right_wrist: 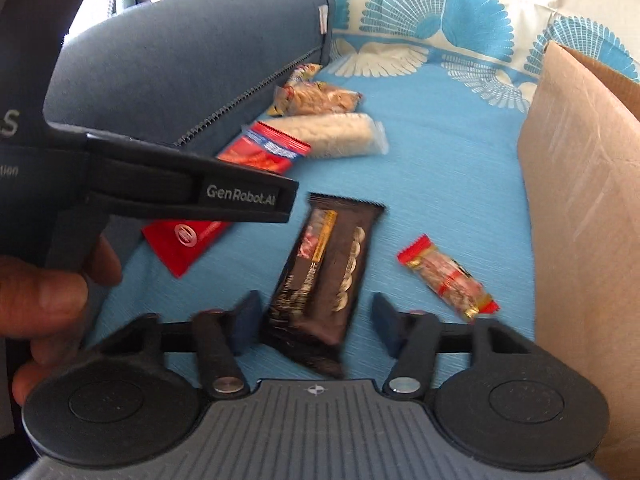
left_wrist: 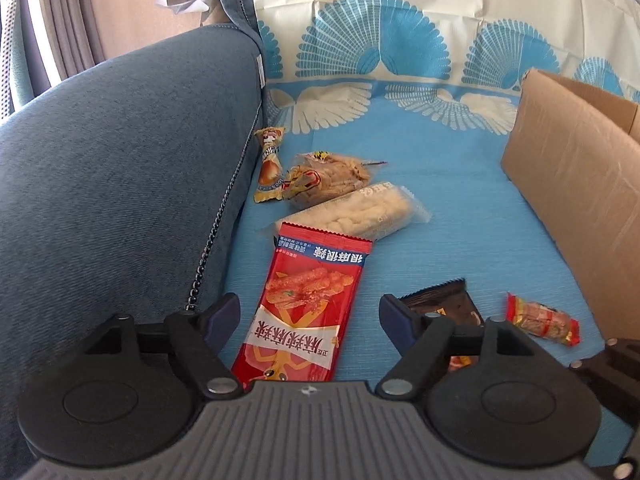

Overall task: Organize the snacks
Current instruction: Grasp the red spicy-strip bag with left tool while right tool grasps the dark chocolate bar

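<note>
- The left gripper (left_wrist: 310, 312) stands wide apart over the red packet (left_wrist: 308, 308), its pads clear of the wrapper on both sides.
- The right gripper (right_wrist: 316, 326) straddles the dark brown packet (right_wrist: 324, 276) with gaps either side, gripping nothing.
- The cardboard box (right_wrist: 580, 184) sits right of the dark brown packet; a small red-ended snack (right_wrist: 448, 278) lies between them.
- The pale puffed bar (left_wrist: 360, 212) lies beyond the red packet.
</note>
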